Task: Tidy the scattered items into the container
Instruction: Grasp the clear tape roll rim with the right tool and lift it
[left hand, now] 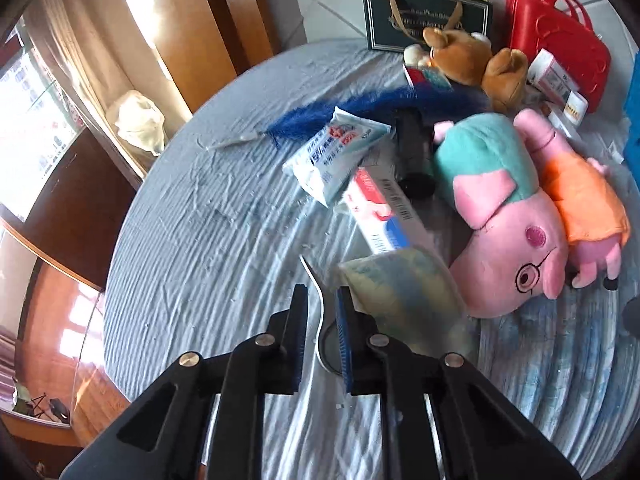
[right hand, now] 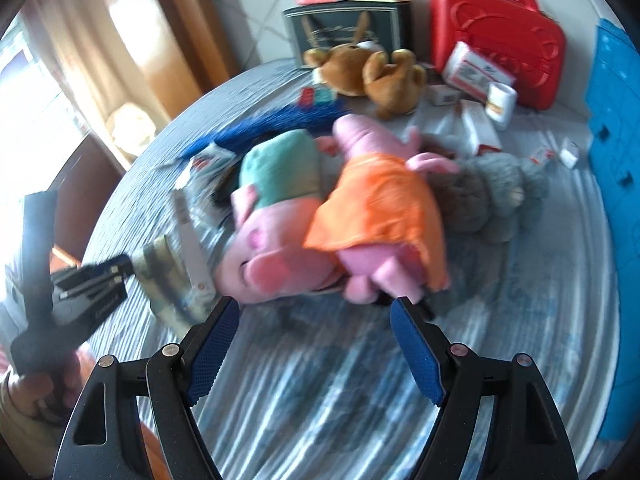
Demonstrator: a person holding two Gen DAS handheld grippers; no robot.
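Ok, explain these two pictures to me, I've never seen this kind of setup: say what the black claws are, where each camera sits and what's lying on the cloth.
There is no robot here. A person holds a two-finger gripper in each hand, each with a camera looking along its fingers. One picture looks out from the left gripper, which is shut beside a yellowish packet; whether it pinches the packet I cannot tell. The other looks out from the right gripper, open and empty. On the striped cloth lie a teal-shirted pig plush, an orange-dressed pig plush, a brown bear, a blue duster and small boxes. A red case stands behind.
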